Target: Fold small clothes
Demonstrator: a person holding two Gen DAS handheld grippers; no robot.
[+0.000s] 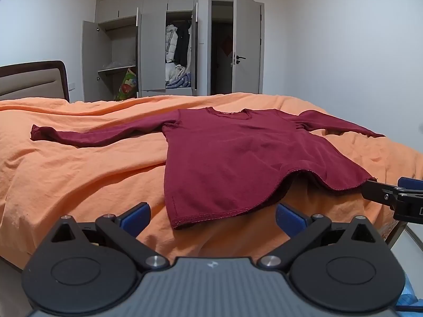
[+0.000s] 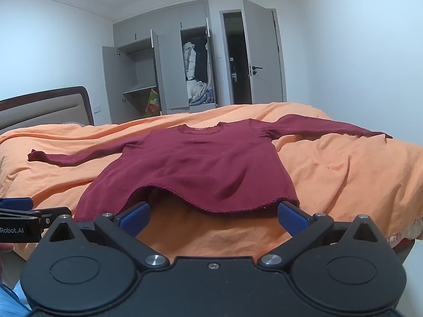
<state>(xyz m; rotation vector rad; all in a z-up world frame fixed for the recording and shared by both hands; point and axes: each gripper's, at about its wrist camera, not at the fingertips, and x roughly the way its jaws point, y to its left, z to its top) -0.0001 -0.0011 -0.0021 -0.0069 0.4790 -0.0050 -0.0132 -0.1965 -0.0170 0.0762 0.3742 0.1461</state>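
A small dark red long-sleeved top (image 1: 232, 155) lies spread flat on the orange bedspread (image 1: 66, 179), neck toward the far side of the bed, both sleeves stretched out sideways, hem toward the near edge. The middle of the hem is humped up off the cover, leaving a shadowed gap beneath it.

The left gripper (image 1: 212, 218) sits low at the near edge of the bed with its jaws spread wide. Its blue pads (image 1: 134, 218) stand on either side of the hem's left corner without closing on it; the cloth lies between and just ahead of them, and nothing is held. The right gripper (image 2: 212, 218) is likewise wide apart and empty, its blue fingertips (image 2: 292, 218) just at the hem's edge, one near the humped middle and the other by the right corner. I cannot tell whether the pads actually touch the fabric.

Each tool shows at the edge of the other's view, side by side along the bed's near edge.

Beyond the bed a grey wardrobe (image 1: 148, 45) stands with doors open, coats hanging inside, next to an open room door (image 1: 248, 42). A padded headboard (image 1: 31, 79) is at the left.
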